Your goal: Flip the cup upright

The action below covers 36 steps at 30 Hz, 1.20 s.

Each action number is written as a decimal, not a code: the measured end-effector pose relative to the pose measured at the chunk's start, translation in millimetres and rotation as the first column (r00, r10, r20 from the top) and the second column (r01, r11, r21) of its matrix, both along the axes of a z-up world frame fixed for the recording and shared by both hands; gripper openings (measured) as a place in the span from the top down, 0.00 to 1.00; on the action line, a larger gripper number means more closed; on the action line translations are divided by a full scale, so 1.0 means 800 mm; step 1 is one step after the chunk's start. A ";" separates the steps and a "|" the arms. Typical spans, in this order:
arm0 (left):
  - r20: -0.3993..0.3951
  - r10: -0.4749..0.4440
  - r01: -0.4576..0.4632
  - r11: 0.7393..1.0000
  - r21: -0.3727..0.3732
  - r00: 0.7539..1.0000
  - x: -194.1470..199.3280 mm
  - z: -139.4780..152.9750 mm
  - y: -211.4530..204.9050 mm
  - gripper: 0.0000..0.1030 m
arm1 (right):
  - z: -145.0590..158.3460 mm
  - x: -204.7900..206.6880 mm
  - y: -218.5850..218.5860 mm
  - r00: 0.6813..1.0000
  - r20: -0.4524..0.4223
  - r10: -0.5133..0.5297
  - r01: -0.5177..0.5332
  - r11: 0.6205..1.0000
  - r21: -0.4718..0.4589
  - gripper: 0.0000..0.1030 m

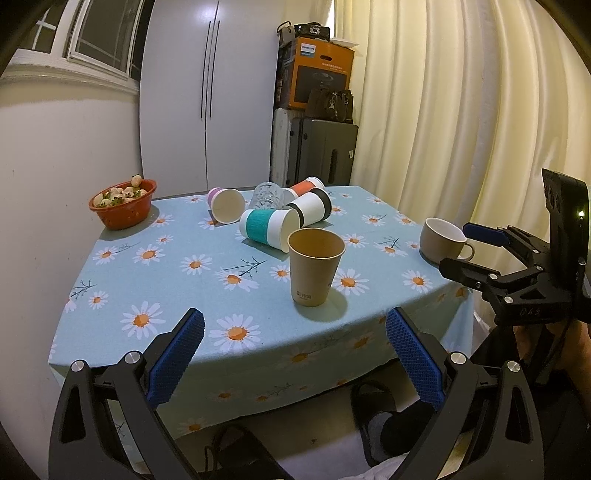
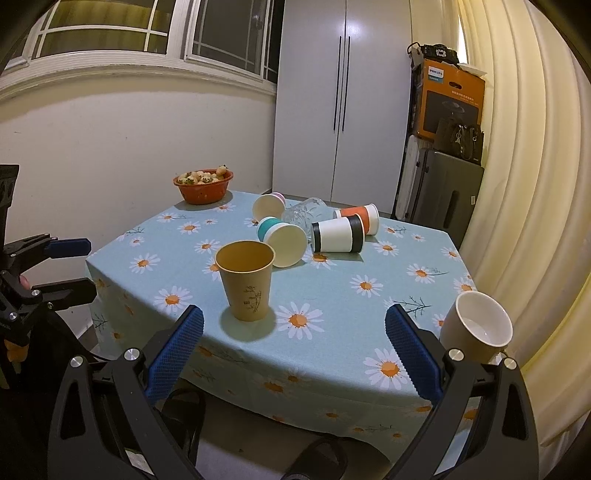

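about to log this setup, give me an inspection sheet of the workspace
surface: table under a blue daisy cloth, cups mid and far
job's things: brown paper cup upright near the front edge; teal cup, purple cup, black-banded cup, orange cup and glass lying on their sides in a cluster
clutter: mug upright at the right edge; red bowl of fruit at the far left corner
grippers: left gripper and right gripper open, empty, short of the table
cables: nothing seen
surroundings: wardrobe, curtain, suitcase, orange box, window
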<state>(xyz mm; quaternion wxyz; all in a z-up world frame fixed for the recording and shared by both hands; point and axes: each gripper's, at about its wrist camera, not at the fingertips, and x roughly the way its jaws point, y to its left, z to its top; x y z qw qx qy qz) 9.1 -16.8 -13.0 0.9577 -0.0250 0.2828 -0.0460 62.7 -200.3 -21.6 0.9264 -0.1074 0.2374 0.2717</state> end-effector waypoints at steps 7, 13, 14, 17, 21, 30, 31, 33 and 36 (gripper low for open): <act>0.000 0.000 0.000 1.000 -0.001 1.000 0.000 0.000 0.000 0.06 | -0.001 0.001 0.000 1.000 -0.003 0.003 -0.003 1.000 -0.004 0.05; 0.000 -0.001 0.001 1.000 -0.001 1.000 0.000 0.000 0.000 0.06 | -0.003 0.002 0.000 1.000 -0.003 0.006 -0.006 1.000 -0.008 0.05; 0.000 0.000 0.000 1.000 0.000 1.000 0.000 0.000 0.000 0.06 | -0.003 0.001 0.001 1.000 -0.001 0.006 -0.006 1.000 -0.009 0.05; 0.000 0.000 0.000 1.000 0.000 1.000 0.000 0.000 0.000 0.06 | -0.003 0.001 0.001 1.000 -0.001 0.006 -0.006 1.000 -0.011 0.05; 0.001 -0.001 0.001 1.000 0.001 1.000 0.000 0.000 0.000 0.06 | -0.003 0.000 0.001 1.000 0.000 0.007 -0.007 1.000 -0.010 0.05; -0.001 0.000 0.000 1.000 0.000 1.000 0.000 0.000 0.000 0.06 | -0.006 0.000 0.003 1.000 -0.002 0.016 -0.016 1.000 -0.018 0.05; -0.001 0.000 0.000 1.000 0.002 1.000 0.000 0.000 0.000 0.06 | -0.007 0.001 0.002 1.000 -0.003 0.017 -0.017 1.000 -0.019 0.05; -0.002 0.000 0.000 1.000 0.004 1.000 0.000 -0.001 0.000 0.06 | -0.007 0.001 0.002 1.000 -0.004 0.017 -0.017 1.000 -0.020 0.05; -0.003 0.002 -0.002 1.000 0.002 1.000 0.000 -0.001 0.000 0.06 | -0.008 0.001 0.003 1.000 -0.005 0.015 -0.015 1.000 -0.018 0.05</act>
